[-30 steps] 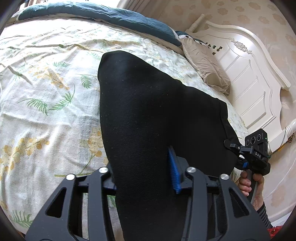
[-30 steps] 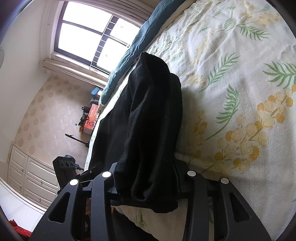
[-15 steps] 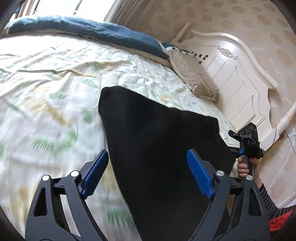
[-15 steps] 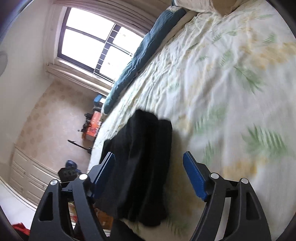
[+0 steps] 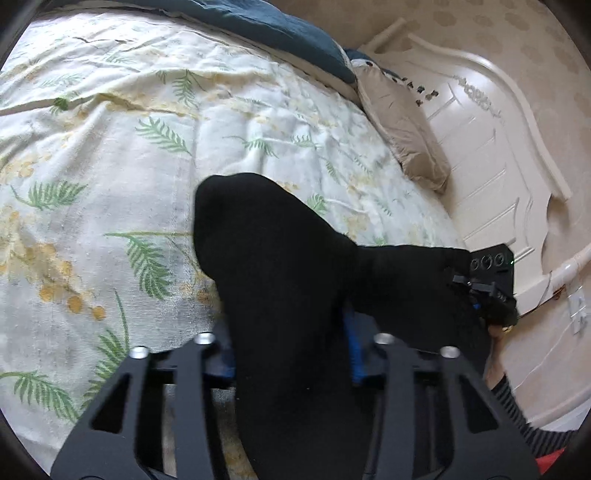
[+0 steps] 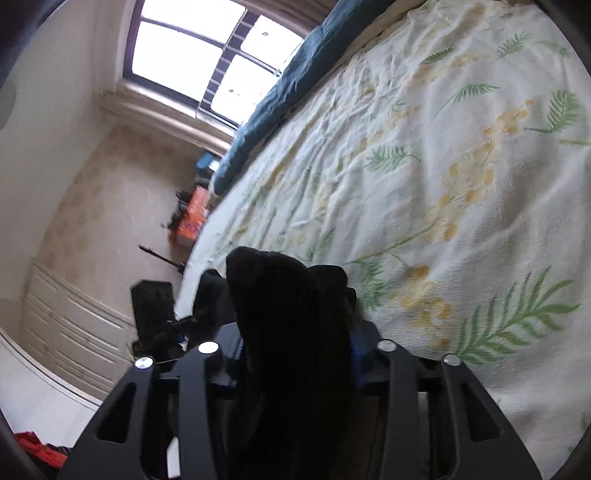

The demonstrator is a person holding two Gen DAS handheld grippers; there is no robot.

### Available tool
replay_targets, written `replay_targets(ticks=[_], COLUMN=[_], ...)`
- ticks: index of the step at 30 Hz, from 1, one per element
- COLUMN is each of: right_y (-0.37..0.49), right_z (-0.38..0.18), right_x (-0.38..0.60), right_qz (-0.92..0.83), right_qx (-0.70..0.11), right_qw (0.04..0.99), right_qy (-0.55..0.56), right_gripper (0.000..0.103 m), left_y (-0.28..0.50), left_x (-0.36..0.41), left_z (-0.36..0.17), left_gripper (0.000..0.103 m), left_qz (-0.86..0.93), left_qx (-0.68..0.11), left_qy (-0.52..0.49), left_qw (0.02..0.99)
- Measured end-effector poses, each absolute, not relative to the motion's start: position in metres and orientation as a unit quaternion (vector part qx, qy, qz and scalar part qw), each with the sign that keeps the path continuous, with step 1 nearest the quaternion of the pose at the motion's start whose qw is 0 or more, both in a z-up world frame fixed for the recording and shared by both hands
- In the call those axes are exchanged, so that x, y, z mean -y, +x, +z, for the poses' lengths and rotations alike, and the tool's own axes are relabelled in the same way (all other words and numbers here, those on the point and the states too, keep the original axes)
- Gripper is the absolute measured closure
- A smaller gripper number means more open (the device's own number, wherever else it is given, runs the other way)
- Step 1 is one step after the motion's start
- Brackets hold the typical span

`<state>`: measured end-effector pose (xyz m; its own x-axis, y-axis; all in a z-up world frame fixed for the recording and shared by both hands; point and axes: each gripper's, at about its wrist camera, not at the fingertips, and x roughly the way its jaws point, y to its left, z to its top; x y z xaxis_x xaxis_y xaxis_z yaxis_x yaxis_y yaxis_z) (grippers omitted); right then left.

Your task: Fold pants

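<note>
The black pants (image 5: 280,280) lie folded near the edge of the bed (image 5: 110,155), which has a leaf-print sheet. My left gripper (image 5: 291,354) is shut on one end of the pants, the black cloth bunched between its blue pads. My right gripper (image 6: 295,354) is shut on the other end of the pants (image 6: 280,302), which rise up in front of the lens. The right gripper also shows in the left wrist view (image 5: 487,284), at the far end of the cloth. The left gripper's body shows in the right wrist view (image 6: 155,310).
A white headboard (image 5: 498,155) and a beige pillow (image 5: 402,125) stand at the right of the bed. A dark blue blanket (image 5: 273,26) lies along the far side. A window (image 6: 207,55), white drawers (image 6: 66,328) and an orange box (image 6: 192,218) are beyond the bed edge.
Half a second ago both grippers were open and off the pants. Now both have closed on the cloth again and the pants bunch up between them.
</note>
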<state>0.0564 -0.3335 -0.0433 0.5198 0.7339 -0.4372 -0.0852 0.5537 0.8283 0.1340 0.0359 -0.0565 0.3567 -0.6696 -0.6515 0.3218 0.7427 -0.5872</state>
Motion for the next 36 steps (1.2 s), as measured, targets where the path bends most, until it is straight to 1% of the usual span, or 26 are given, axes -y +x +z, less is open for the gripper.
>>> replay_targets(ticks=[3, 8, 12, 16, 19, 22, 24, 33, 35, 36], right_y=[0.062, 0.101, 0.153, 0.201, 0.226, 0.236, 0.235, 0.232, 0.230, 0.228], right_z=[-0.030, -0.015, -0.012, -0.022, -0.041, -0.064, -0.074, -0.077, -0.077, -0.075], right_x=[0.330, 0.317, 0.304, 0.294, 0.291, 0.294, 0.298, 0.300, 0.300, 0.301], right_qz=[0.272, 0.291, 0.301, 0.299, 0.286, 0.276, 0.285, 0.292, 0.294, 0.296], right_qx=[-0.397, -0.379, -0.369, -0.378, -0.398, -0.415, -0.408, -0.401, -0.401, -0.400], right_qw=[0.785, 0.790, 0.789, 0.784, 0.774, 0.758, 0.750, 0.750, 0.747, 0.746], right_qy=[0.390, 0.385, 0.387, 0.392, 0.401, 0.420, 0.435, 0.438, 0.441, 0.443], right_gripper=[0.067, 0.068, 0.068, 0.068, 0.068, 0.068, 0.068, 0.069, 0.065, 0.063], left_y=[0.139, 0.174, 0.217, 0.260, 0.282, 0.289, 0.288, 0.286, 0.284, 0.281], left_x=[-0.041, -0.053, -0.068, -0.081, -0.085, -0.088, -0.090, -0.097, -0.099, -0.100], left_z=[-0.043, -0.019, -0.010, -0.015, -0.033, -0.049, -0.053, -0.062, -0.061, -0.059], left_gripper=[0.076, 0.076, 0.076, 0.076, 0.076, 0.073, 0.070, 0.058, 0.050, 0.044], left_qz=[-0.303, -0.281, -0.257, -0.233, -0.219, -0.218, -0.222, -0.234, -0.235, -0.236], left_qx=[-0.470, -0.452, -0.443, -0.452, -0.474, -0.482, -0.475, -0.455, -0.452, -0.449], left_qy=[-0.183, -0.162, -0.160, -0.145, -0.135, -0.139, -0.145, -0.167, -0.172, -0.173], left_qw=[0.809, 0.831, 0.844, 0.849, 0.842, 0.837, 0.839, 0.843, 0.843, 0.844])
